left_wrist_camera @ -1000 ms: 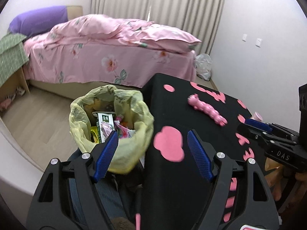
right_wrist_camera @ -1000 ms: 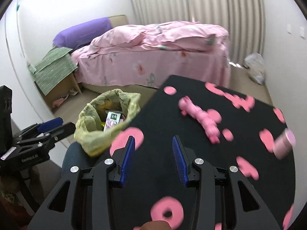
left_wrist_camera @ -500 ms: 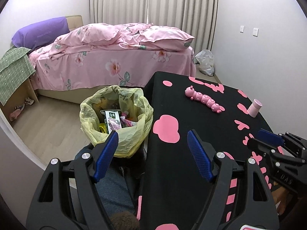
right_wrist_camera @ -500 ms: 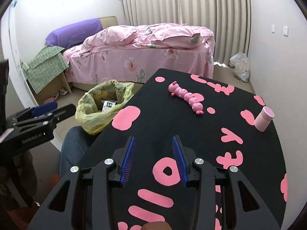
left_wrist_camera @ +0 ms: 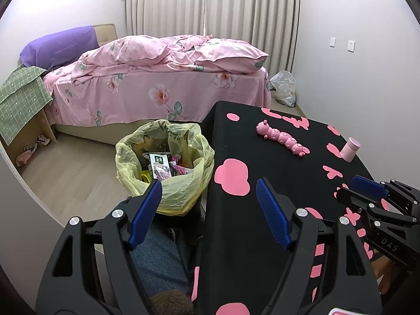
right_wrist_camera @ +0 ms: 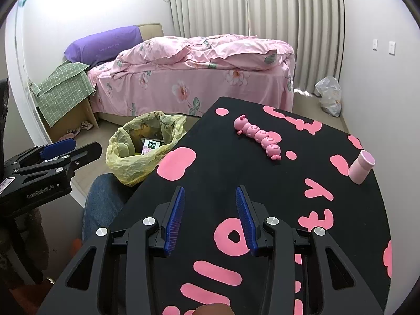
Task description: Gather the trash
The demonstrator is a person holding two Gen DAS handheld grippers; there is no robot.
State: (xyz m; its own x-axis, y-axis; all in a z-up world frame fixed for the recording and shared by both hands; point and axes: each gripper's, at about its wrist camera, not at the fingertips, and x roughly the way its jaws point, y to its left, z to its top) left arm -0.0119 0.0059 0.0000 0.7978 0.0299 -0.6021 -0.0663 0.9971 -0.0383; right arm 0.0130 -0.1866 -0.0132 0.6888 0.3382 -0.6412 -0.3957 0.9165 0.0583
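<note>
A bin lined with a yellow bag (left_wrist_camera: 168, 162) stands on the floor left of the black table (left_wrist_camera: 262, 236); it holds packets and wrappers, and shows in the right wrist view (right_wrist_camera: 141, 152) too. My left gripper (left_wrist_camera: 208, 207) is open and empty, held above the table's left edge near the bin. My right gripper (right_wrist_camera: 210, 215) is open and empty above the table's near part. A pink caterpillar toy (right_wrist_camera: 258, 137) and a pink cup (right_wrist_camera: 361, 166) sit on the table.
A bed with pink bedding (left_wrist_camera: 157, 78) fills the far side. A cardboard box with a green cloth (left_wrist_camera: 21, 105) stands left. A white plastic bag (right_wrist_camera: 328, 95) lies in the far right corner. My knee in jeans (left_wrist_camera: 160, 260) is below the table edge.
Both grippers have pulled back and risen away from the bin and table; the view is wider. Both stay open and empty.
</note>
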